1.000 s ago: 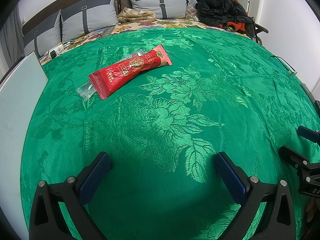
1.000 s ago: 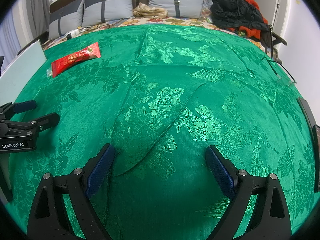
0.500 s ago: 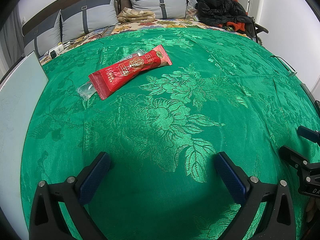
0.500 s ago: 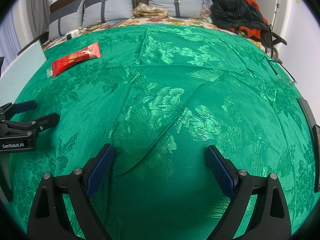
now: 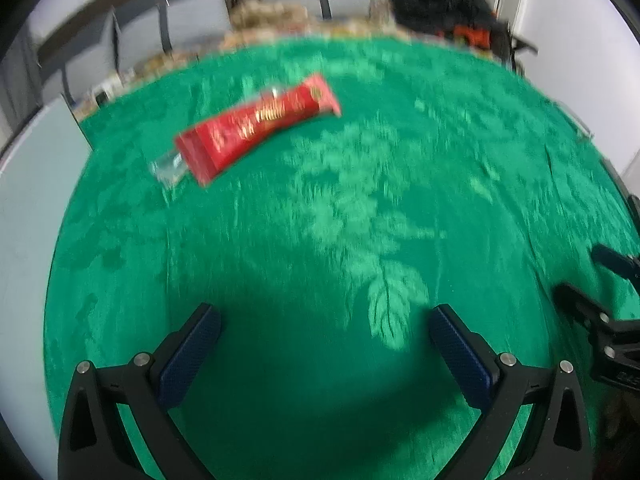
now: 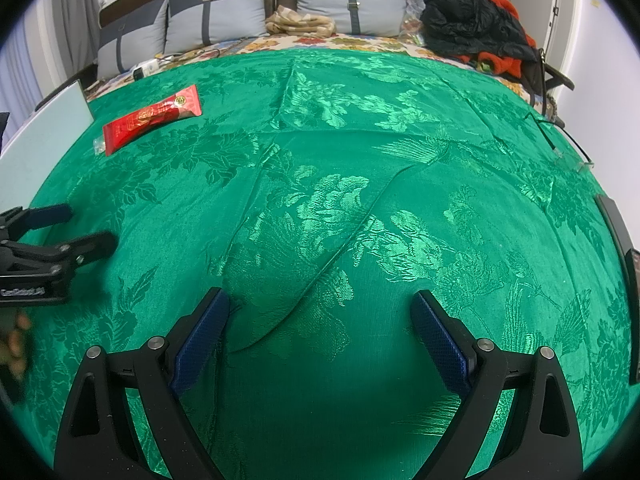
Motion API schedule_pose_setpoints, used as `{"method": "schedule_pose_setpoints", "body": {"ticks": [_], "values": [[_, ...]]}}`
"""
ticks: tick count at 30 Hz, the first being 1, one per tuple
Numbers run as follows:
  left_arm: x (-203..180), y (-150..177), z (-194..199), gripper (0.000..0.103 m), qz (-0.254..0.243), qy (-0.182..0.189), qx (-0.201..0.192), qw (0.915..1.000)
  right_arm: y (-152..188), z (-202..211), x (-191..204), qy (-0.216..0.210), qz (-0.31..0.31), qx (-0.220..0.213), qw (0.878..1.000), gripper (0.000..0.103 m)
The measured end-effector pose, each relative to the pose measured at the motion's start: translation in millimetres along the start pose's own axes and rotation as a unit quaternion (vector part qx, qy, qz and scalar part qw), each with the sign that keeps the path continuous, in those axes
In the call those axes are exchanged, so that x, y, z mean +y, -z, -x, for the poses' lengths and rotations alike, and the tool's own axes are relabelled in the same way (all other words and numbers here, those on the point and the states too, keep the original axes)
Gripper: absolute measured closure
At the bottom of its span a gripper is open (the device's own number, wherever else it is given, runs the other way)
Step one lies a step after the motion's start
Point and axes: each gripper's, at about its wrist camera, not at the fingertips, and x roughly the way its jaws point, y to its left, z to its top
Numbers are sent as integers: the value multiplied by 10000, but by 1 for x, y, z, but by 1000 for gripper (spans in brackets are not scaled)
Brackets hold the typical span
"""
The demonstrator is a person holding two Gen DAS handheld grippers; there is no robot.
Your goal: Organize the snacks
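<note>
Left gripper (image 5: pixel 324 334): jaws spread wide, nothing between the blue pads (image 5: pixel 188 354), held over bare green bedspread (image 5: pixel 400 168). The left wrist view is now smeared with motion blur, where half a second ago it was sharp and steady. So this gripper has just begun to move after sitting still. The red snack packet (image 5: pixel 256 126) sits slightly lower and larger in that view than before, which suggests a forward reach toward it, though the blur makes the direction hard to confirm.

Right gripper (image 6: pixel 320 332): also released and empty. Its view is crisp and framed just as it was, so this one has not shifted. From here the left gripper shows at the left edge, and it appears slightly displaced from its earlier spot.

Red snack packet lies flat on the bedspread, far and to the left, well apart from both grippers. A clear wrapper (image 5: pixel 168 168) pokes out from under its near-left end, touching it. What the wrapper holds cannot be read.

Further out: a white board (image 6: pixel 44 136) along the left side, grey pillows (image 6: pixel 208 20) at the headboard, dark clothing (image 6: pixel 476 28) heaped far right.

Judgement: the task is at its very start. Nothing is grasped, and the left side looks to be opening the approach to the packet.
</note>
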Motion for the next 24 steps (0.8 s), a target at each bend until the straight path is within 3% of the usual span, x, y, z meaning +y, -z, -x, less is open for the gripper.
{"method": "schedule_pose_setpoints", "body": {"ticks": [2,4,6,8,9,12,14,15,18,21,24], "values": [[13,-13,8,0,203,239,360,9989,0,0,0,3,2,0,10000,8],[37,-44,28,0,331,438,-36,9985,0,0,0,3,2,-1,10000,8],[59,-81,47,0,295,165,-622,9975,0,0,0,3,1,-1,10000,8],[82,-116,50,0,422,-237,-902,9947,0,0,0,3,2,-2,10000,8],[96,-135,42,0,591,-353,-830,9942,0,0,0,2,1,-2,10000,8],[126,-167,-2,1,983,-235,-253,9946,-1,0,0,1,0,-2,10000,8],[128,-172,-32,22,945,-112,142,9954,0,0,0,1,0,-3,10000,8],[122,-171,-41,26,871,6,257,9959,0,0,0,1,1,-3,10000,8],[98,-158,-53,28,379,607,351,9968,-1,0,0,1,0,-4,10000,8],[76,-144,-56,28,-201,651,379,9970,-1,0,0,4,3,-5,10000,8],[93,-144,-60,29,311,587,412,9969,0,0,0,0,0,-5,10000,8]]}}
